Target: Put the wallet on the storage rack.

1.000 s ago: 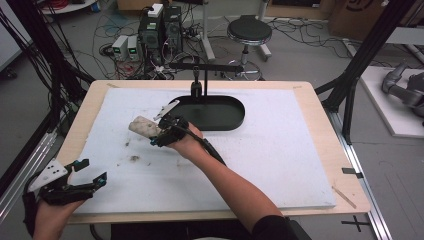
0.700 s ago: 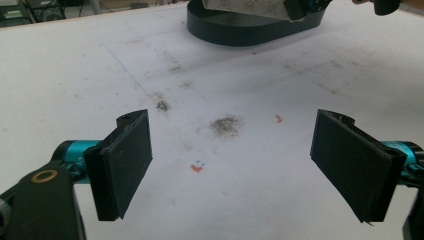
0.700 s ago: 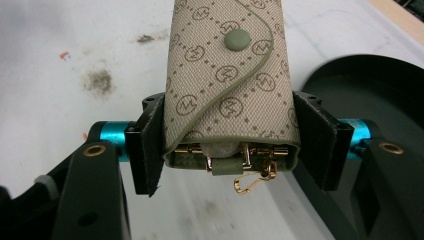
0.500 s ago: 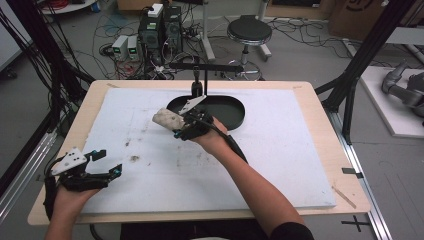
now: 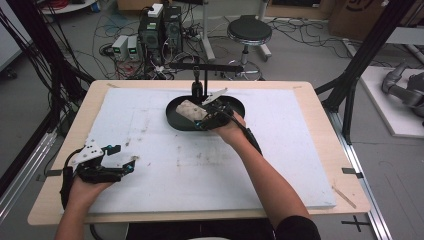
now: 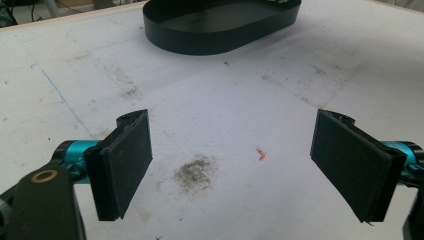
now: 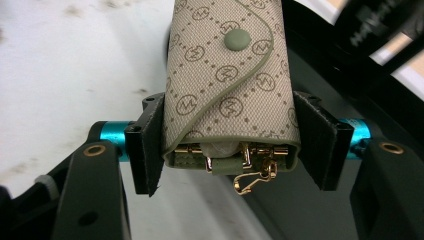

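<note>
Two grippers share the work unevenly at this moment; your right gripper (image 5: 201, 118) carries the load, its jaws clamped on the flanks of the beige key pouch (image 7: 229, 75), which sits snap-side up with its gold hooks (image 7: 250, 172) hanging at the near end; gripping across the narrow sides keeps the flap closed and the hardware clear of the pads. You hold the pouch above the left part of the black oval tray (image 5: 235, 106) at the far middle of the table (image 5: 300, 150), presumably for placing inside. Your left gripper (image 5: 121, 159) waits at the near left, jaws wide apart and empty, well clear of the tray.
</note>
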### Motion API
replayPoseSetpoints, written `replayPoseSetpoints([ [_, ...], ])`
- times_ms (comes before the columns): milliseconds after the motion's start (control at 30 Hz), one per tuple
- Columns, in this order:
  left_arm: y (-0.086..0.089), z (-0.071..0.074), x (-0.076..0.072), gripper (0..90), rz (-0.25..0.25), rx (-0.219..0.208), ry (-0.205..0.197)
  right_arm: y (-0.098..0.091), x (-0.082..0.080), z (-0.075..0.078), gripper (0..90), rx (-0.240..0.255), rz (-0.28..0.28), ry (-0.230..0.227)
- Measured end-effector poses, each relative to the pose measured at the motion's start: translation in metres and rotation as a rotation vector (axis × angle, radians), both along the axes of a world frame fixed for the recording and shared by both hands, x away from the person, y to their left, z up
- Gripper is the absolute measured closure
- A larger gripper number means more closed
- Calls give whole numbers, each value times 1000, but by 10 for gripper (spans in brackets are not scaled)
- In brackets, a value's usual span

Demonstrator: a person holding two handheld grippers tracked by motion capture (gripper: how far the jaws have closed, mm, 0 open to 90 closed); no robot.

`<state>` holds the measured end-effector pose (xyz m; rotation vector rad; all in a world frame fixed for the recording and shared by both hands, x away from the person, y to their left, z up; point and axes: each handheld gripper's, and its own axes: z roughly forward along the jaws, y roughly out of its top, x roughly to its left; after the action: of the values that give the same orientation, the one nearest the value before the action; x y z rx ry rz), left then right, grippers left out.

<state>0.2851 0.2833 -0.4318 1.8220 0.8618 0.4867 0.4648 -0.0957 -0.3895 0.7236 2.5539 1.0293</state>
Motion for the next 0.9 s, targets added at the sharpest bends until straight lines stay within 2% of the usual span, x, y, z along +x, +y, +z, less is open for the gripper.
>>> replayPoseSetpoints([
  [233, 1, 0, -2, 168, 6, 4, 1, -12, 16, 0, 364, -47, -25, 8],
  [300, 1, 0, -3, 168, 8, 5, 1, -17, 21, -1, 364, -42, -34, -7],
  [467, 3, 0, -4, 168, 13, 6, 3, -25, 30, -10, 364, -59, -65, 30],
  [667, 1, -1, -3, 168, 3, 7, 3, -25, 35, -18, 364, -76, -88, 36],
  [900, 1, -2, -3, 168, 4, 7, 7, -26, 42, -29, 364, -102, -127, 72],
])
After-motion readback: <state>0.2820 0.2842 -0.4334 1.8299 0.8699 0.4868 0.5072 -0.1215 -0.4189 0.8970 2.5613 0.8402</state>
